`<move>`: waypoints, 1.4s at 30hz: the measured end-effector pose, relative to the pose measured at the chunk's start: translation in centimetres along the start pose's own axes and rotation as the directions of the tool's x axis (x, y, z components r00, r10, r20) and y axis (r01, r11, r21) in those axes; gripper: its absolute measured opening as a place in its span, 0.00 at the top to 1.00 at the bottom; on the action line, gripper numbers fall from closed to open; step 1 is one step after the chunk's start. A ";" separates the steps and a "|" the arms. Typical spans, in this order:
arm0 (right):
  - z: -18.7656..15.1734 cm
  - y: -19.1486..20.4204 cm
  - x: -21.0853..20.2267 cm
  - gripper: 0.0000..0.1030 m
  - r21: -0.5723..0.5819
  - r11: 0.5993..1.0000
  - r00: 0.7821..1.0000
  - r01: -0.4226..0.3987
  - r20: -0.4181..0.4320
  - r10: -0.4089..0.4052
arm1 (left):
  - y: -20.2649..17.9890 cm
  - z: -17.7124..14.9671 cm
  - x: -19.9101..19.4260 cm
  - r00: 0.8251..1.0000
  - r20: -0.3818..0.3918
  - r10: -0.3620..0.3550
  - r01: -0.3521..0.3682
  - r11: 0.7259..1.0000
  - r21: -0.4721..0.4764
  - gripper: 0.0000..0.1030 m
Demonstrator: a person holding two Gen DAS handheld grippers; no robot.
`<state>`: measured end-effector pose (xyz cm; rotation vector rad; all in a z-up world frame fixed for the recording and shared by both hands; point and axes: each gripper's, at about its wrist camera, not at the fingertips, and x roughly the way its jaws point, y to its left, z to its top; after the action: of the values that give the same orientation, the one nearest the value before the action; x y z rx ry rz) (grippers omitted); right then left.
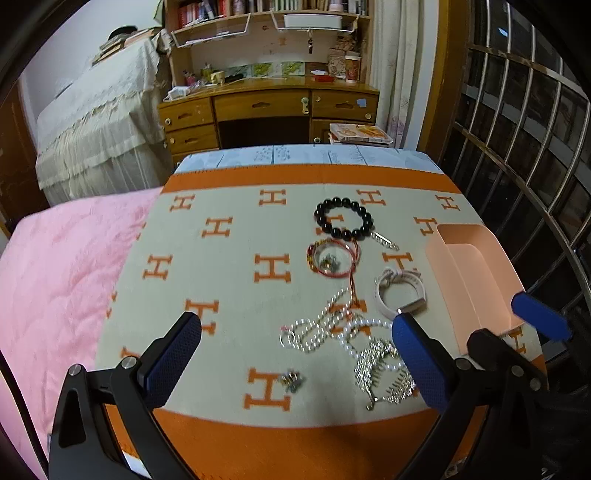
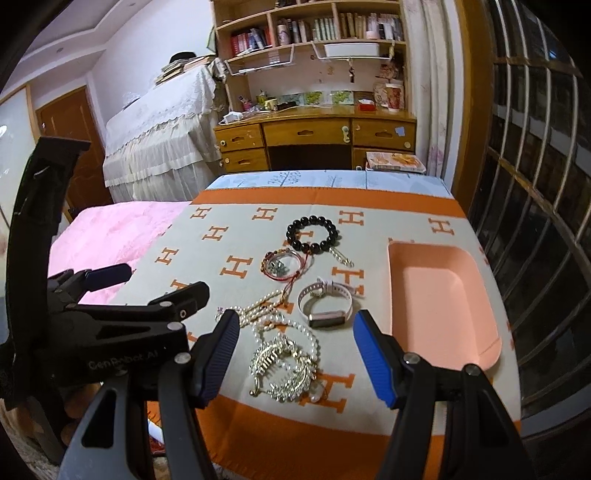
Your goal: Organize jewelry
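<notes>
At top centre of both views stands a honey-coloured wooden desk with drawers (image 2: 314, 138), and above it an open wooden bookshelf packed with books (image 2: 314, 29). To its left a bulky piece of furniture lies under a cream lace cloth (image 2: 159, 133). A brown wooden door (image 2: 74, 147) shows at the left edge of the right wrist view. The wall is pale lilac (image 2: 122, 62). Down the right side runs a dark window behind a metal grille (image 1: 524, 147), beside pale floral curtains (image 1: 399, 74). A pink quilt (image 1: 55, 266) fills the lower left.
</notes>
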<state>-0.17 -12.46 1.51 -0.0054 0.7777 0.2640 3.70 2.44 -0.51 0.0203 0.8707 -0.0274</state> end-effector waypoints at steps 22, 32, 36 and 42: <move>12.8 -7.5 16.5 0.64 0.213 0.974 0.948 -0.075 -0.289 0.136 | 3.0 10.9 12.4 0.973 -0.215 -0.086 0.103 0.992 0.068 0.08; 12.4 -6.9 26.1 0.64 0.195 0.981 0.902 0.015 -0.425 0.071 | 1.5 9.6 18.5 0.914 -0.351 -0.205 0.231 0.972 0.034 0.34; 12.1 -6.7 27.7 0.67 0.153 0.987 0.891 0.055 -0.453 0.021 | 0.6 9.1 19.0 0.899 -0.383 -0.211 0.254 0.965 0.065 0.43; 11.3 -6.0 28.0 0.84 0.084 0.993 0.894 0.085 -0.447 -0.038 | -0.5 9.0 19.4 0.898 -0.410 -0.158 0.229 0.965 0.128 0.49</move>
<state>28.15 -10.55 -10.36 0.0059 1.2471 0.1624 23.07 1.34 -9.56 0.1052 1.2749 -0.2970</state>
